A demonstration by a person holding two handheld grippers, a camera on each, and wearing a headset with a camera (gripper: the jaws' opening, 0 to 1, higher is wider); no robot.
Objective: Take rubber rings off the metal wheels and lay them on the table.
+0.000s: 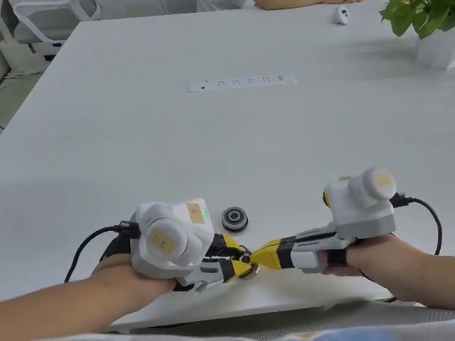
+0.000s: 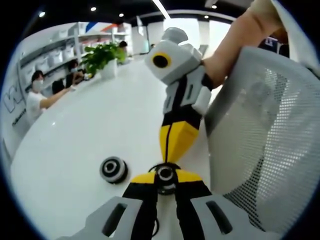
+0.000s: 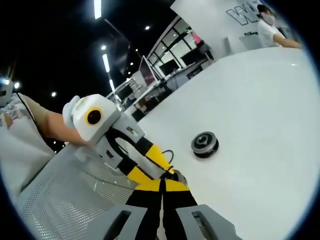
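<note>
Wheel (image 2: pixel 165 173) between left gripper (image 1: pixel 238 262) and right gripper (image 1: pixel 257 256) — table edge (image 1: pixel 298 297) close.

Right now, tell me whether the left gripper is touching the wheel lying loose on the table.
Apart. The right gripper view shows bare white table between the left gripper and that wheel.

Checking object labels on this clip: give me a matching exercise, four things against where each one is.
Things: 1 held wheel; 2 loose wheel; 3 power strip; 4 potted plant.
Places: a far right of the table; b gripped by the left tool; c far side, mid-table; d lying flat on the table, free.
Pairs: 1-b, 2-d, 3-c, 4-a.
</note>
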